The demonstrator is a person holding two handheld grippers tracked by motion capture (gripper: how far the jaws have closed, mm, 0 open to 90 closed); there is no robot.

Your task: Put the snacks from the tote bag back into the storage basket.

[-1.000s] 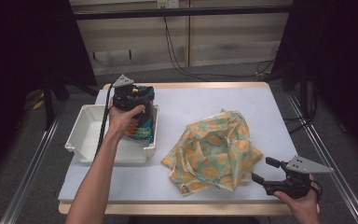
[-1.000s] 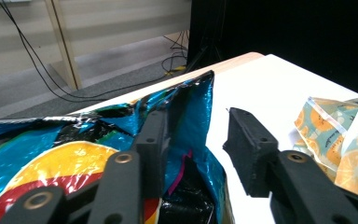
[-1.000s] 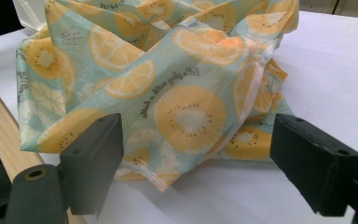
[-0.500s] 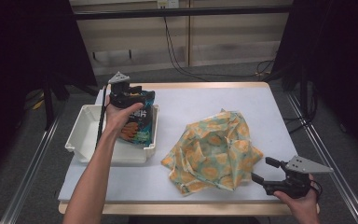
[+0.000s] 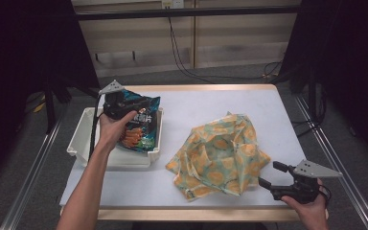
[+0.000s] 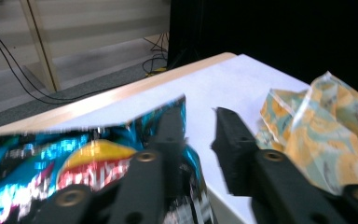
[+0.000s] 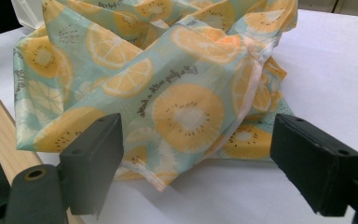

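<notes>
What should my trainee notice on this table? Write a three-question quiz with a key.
1. True or false: the right tongs are clamped on the fruit-print cloth.
2. The white tray lies: A) on the person's left side of the table; B) on the right side; C) under the cloth.
3. Fill in: the snack bag is at the ___ tongs.

Key: 1 false, they stand open beside the cloth's edge; 2 A; 3 left.
</notes>
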